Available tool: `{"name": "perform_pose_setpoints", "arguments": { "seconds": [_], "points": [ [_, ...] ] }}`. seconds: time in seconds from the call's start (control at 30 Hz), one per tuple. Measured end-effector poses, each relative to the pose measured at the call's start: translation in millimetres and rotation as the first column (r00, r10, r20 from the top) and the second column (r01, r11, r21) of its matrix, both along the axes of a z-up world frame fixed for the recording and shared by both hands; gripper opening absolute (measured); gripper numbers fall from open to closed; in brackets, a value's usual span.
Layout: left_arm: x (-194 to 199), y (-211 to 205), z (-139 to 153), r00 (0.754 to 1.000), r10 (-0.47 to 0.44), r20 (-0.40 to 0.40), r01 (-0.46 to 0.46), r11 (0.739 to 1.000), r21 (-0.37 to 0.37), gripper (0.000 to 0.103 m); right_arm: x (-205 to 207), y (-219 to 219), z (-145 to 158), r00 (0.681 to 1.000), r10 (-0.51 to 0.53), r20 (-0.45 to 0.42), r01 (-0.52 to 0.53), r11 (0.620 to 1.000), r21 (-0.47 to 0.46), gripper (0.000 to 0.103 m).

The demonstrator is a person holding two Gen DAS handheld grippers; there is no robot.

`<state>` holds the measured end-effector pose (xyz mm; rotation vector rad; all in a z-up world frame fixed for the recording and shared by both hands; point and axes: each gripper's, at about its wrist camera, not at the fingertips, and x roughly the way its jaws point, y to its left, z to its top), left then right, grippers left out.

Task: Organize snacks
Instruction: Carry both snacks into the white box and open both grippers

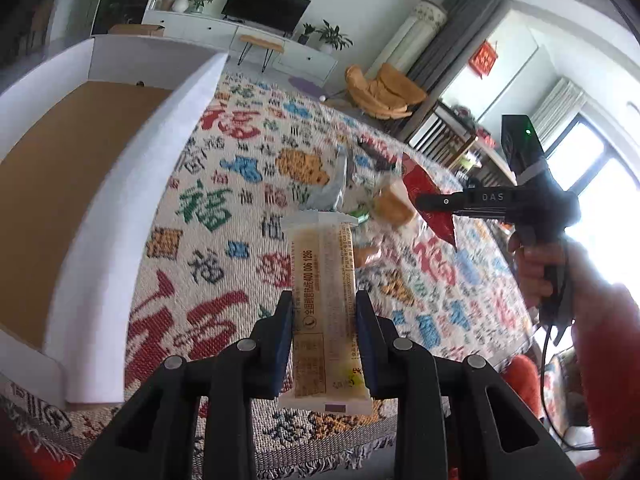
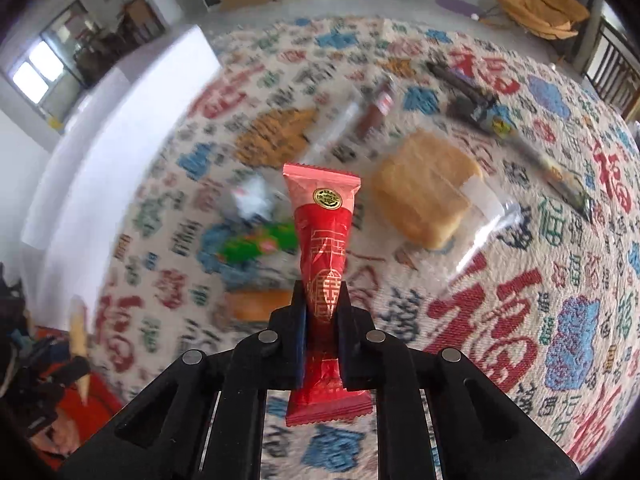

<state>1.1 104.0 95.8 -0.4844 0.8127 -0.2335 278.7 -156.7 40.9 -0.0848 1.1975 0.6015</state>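
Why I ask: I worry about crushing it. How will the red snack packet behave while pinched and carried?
The red snack packet is pinched narrow where the right claw is shut on it, so it is probably soft and could crush. It stands out unsupported, so it is likely light and somewhat stiff. Its glossy film may slip.

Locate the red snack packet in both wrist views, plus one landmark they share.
Left wrist: the red snack packet sits right of centre, clamped in the right gripper, above the patterned cloth.
Right wrist: red snack packet stands at centre, running up from that gripper's shut jaws.
Shared landmark: the white cardboard box, at the left edge in both.
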Motion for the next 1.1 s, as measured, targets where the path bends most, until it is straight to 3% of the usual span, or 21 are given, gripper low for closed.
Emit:
{"name": "perform_pose_setpoints", "arguments": {
  "seconds": [0.13,0.23,0.3,0.37,0.4,0.43,0.5,0.57,0.7,0.77,0.83,0.93,1.1],
  "points": [
    [-4.0,62.9,46.1,0.988,0.141,0.059,-0.144,0.989,0.047,0.029,-24.2,64.7,81.1,0.992,0.119,0.036,-0.124,0.962,0.243,0.012],
    [-1.9,118.6,56.9,0.958,0.284,0.041,-0.287,0.947,0.143,0.029,-43.9,136.6,119.4,0.972,0.217,0.087,-0.234,0.905,0.355,0.013],
    [0.5,150.8,54.2,0.926,0.378,0.008,-0.37,0.901,0.227,0.034,-53.7,179.5,130.7,0.96,0.255,0.115,-0.279,0.87,0.407,0.015],
    [-1.3,179.0,48.4,0.888,0.46,-0.024,-0.434,0.852,0.292,0.063,-58.4,211.5,134.8,0.954,0.266,0.141,-0.301,0.844,0.443,0.028],
    [-6.1,186.9,46.7,0.875,0.484,-0.022,-0.455,0.837,0.304,0.067,-61.1,220.9,136.1,0.953,0.261,0.154,-0.303,0.844,0.442,0.051],
    [-12.5,191.8,46.8,0.863,0.506,-0.014,-0.477,0.822,0.312,0.07,-64.5,222.1,138.1,0.954,0.247,0.169,-0.297,0.844,0.446,0.061],
    [-26.0,190.6,47.4,0.857,0.515,0.011,-0.494,0.816,0.299,0.074,-65.0,208.0,140.0,0.957,0.201,0.21,-0.278,0.84,0.466,0.061],
    [-33.0,174.3,47.0,0.866,0.499,0.035,-0.488,0.828,0.278,0.081,-63.5,190.3,136.7,0.951,0.147,0.272,-0.259,0.857,0.446,0.066],
    [-27.7,109.9,51.3,0.939,0.338,0.069,-0.345,0.912,0.223,0.082,-51.3,113.8,110.9,0.925,0.024,0.38,-0.156,0.934,0.322,0.068],
    [-18.3,65.1,51.6,0.973,0.218,0.082,-0.23,0.951,0.205,0.092,-45.2,63.1,85.4,0.914,-0.043,0.404,-0.06,0.969,0.239,0.068],
    [-4.4,17.6,44.1,0.993,0.093,0.073,-0.106,0.974,0.199,0.101,-39.3,10.8,49.6,0.906,-0.114,0.407,0.061,0.988,0.142,0.068],
    [30.8,-41.4,8.6,0.999,-0.033,-0.009,0.035,0.973,0.23,0.101,-39.5,-60.9,-2.7,0.902,-0.215,0.374,0.219,0.975,0.032,0.068],
    [82.9,-90.4,-76.0,0.987,-0.054,-0.152,0.104,0.933,0.345,0.1,-46.0,-128.1,-49.4,0.889,-0.294,0.352,0.328,0.944,-0.039,0.068]
  ]
}}
